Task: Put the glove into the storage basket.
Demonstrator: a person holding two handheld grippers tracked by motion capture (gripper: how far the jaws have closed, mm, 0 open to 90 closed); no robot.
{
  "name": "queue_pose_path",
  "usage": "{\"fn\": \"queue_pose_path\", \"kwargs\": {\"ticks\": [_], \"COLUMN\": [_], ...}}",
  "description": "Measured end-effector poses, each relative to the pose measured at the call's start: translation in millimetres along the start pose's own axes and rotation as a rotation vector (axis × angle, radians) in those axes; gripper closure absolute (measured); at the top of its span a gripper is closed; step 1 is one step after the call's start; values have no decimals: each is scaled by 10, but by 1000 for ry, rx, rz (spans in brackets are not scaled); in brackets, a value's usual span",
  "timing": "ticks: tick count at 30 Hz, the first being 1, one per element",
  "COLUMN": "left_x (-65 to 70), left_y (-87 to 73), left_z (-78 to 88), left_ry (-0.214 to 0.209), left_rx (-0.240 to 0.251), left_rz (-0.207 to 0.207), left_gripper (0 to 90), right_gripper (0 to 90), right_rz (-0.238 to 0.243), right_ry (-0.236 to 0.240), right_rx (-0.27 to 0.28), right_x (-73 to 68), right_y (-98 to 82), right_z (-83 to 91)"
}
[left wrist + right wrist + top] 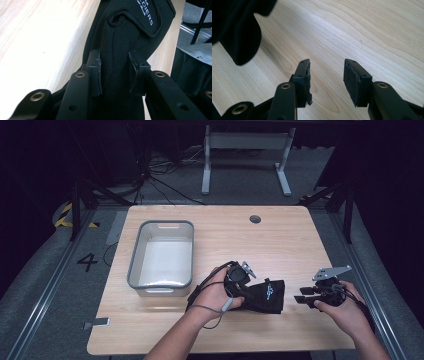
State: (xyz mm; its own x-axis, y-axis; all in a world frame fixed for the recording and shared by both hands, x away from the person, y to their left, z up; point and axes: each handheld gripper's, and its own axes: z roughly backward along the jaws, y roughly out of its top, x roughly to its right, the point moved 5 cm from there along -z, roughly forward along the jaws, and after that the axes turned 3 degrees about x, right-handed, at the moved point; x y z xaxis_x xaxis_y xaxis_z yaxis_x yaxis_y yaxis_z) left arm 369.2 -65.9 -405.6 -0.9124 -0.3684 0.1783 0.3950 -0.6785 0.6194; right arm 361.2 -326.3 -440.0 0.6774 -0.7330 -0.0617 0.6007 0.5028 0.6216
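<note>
Where the person's forearms come in at the near edge of the surface (165, 340), the left gripper (113, 71) has its jaws closed on a black neoprene sleeve (265, 295), the two pads pressing into the fabric from either side. In the left gripper view the sleeve runs up between the pads, a stitched seam down its middle and a flap with white lettering near its top. From above, the left hand (217, 295) sits just left of the sleeve, a cable looping around the wrist, and the sleeve stretches out rightward from the jaws at the front middle of the surface.

Just to the right of it, and apart from it, the right gripper (327, 75) is held low over bare wood with its jaws standing open and nothing between them. In its own view a dark corner of the sleeve hangs at the upper left, clear of the pads. The right hand (345, 312) holds that gripper near the right front corner, the grey three-cornered plate on top.

Farther back and to the left, a grey plastic bin (135, 265) stands on the surface, well apart from the sleeve. Beyond it, near the far edge, a round cable hole (255, 219) is set into the wood. Past the surface, white desk legs (282, 175) stand on the grey floor.
</note>
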Motion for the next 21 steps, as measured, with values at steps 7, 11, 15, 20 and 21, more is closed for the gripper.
{"fn": "queue_pose_path", "kwargs": {"ticks": [7, 11, 15, 20, 21], "left_x": [-47, -63, -70, -82, -90], "left_y": [-25, -36, -46, -58, -64], "left_z": [185, 255, 346, 461, 490], "left_ry": [7, 31, 18, 35, 39], "left_rx": [42, 48, 64, 89, 91], "left_rz": [60, 77, 109, 143, 145], "left_gripper": [666, 666, 666, 666, 666], "right_gripper": [582, 583, 584, 586, 586], "right_rz": [2, -1, -1, -10, -8], "right_ry": [8, 13, 19, 26, 31], "right_rx": [-7, -12, -16, -14, -12], "right_x": [-9, -17, -26, -27, -26], "right_y": [-4, -5, -2, 20, 29], "right_z": [-18, -38, -57, -80, -83]}}
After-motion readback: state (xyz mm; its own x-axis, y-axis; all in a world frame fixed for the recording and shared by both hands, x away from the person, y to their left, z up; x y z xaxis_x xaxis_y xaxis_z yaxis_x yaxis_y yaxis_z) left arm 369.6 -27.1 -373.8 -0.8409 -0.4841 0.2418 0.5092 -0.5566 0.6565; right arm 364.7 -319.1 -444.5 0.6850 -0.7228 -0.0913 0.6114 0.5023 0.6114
